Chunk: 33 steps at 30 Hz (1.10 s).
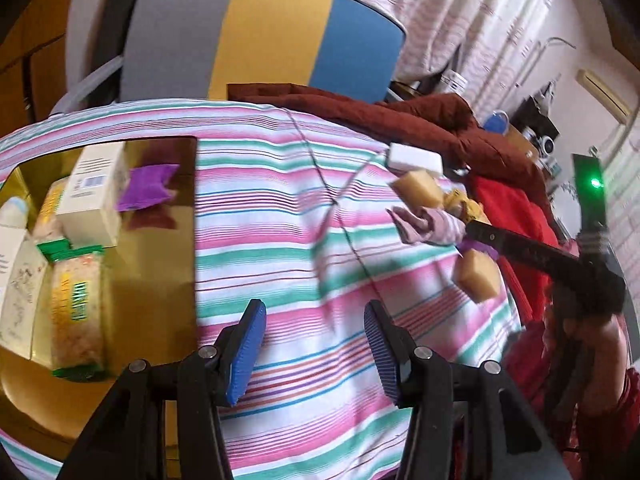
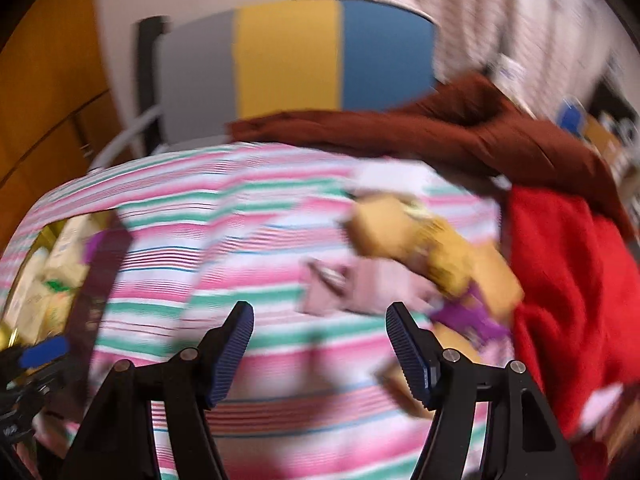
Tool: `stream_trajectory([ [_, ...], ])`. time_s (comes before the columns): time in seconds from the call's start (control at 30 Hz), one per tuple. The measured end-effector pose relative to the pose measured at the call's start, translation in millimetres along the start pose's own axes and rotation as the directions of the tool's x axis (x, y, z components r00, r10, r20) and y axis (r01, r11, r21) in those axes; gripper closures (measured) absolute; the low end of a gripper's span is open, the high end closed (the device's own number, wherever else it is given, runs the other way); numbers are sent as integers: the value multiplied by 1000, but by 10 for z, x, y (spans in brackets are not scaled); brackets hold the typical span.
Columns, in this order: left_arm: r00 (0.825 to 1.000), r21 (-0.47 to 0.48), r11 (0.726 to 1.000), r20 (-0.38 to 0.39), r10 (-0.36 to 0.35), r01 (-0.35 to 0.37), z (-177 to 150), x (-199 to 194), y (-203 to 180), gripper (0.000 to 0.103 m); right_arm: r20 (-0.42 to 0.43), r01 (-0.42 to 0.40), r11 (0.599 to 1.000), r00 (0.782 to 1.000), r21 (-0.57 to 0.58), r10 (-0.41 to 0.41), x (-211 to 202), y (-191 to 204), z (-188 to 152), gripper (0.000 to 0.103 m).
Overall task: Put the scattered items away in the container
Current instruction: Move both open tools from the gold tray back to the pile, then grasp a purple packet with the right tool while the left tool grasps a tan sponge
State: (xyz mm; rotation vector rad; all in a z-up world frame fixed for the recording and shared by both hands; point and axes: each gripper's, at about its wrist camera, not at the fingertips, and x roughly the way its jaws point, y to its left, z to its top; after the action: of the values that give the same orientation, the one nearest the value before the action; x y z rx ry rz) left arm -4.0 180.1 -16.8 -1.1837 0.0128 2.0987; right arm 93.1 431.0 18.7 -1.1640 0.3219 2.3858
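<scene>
A gold container (image 1: 160, 264) at the left holds a white box (image 1: 94, 192), a purple pouch (image 1: 146, 186) and snack packs (image 1: 76, 304). My left gripper (image 1: 316, 344) hangs open over the striped cloth (image 1: 280, 216) beside it, with nothing between the pads. At the right lie a white block (image 1: 416, 159), two tan blocks (image 1: 418, 188) (image 1: 478, 276) and a pink cloth (image 1: 428, 226). My right gripper (image 2: 324, 352) is open and empty just short of the pink cloth (image 2: 348, 288), a tan block (image 2: 380, 228) and a purple item (image 2: 468, 320). That view is blurred.
A maroon garment (image 1: 400, 116) and a red cloth (image 1: 512, 216) pile up along the right edge. A grey, yellow and blue chair back (image 1: 272, 36) stands behind the striped surface. A hand (image 1: 600, 344) holds the right gripper (image 1: 480, 232) at the far right.
</scene>
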Motion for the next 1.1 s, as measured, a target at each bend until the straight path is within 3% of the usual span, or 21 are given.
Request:
stream_trajectory([
  [0.13,1000,28,1000,-17,-13,13,-30,61,-118,51,-98,36,982,995,186,-18,162,-520,-42,30],
  [0.27,1000,46,999,-27,-15,16,-64,94,-179,51,-164,67,962,986,265,-24,312,-769,-113,30],
  [0.37,999,43,999,-32,-11,12,-78,115,-181,51,-200,34,950,979,310,30,425,-841,-173,30],
  [0.43,999,37,999,-36,-11,12,-79,127,-171,51,-190,-19,953,978,301,80,447,-778,-174,23],
  [0.5,999,32,999,-35,-10,12,-81,134,-167,51,-126,-139,953,976,269,178,356,-689,-138,20],
  [0.6,999,34,999,-41,-12,14,-79,140,-180,51,-18,-315,927,945,205,325,136,-587,-54,18],
  [0.63,999,38,999,-40,-13,15,-81,140,-191,51,4,-335,922,940,193,341,71,-585,-32,19],
  [0.73,999,48,999,-42,-13,15,-87,150,-219,51,56,-234,948,972,215,227,-2,-711,23,19],
  [0.83,999,49,999,-51,-16,18,-91,177,-233,51,25,-128,927,992,354,128,52,-1015,-3,19],
  [0.93,998,52,998,-63,-22,25,-87,217,-259,51,-71,-45,884,994,465,88,260,-1280,-15,20],
  [1.1,997,85,996,-75,-26,32,-55,279,-383,51,-156,-38,870,979,491,130,530,-1407,-79,35],
])
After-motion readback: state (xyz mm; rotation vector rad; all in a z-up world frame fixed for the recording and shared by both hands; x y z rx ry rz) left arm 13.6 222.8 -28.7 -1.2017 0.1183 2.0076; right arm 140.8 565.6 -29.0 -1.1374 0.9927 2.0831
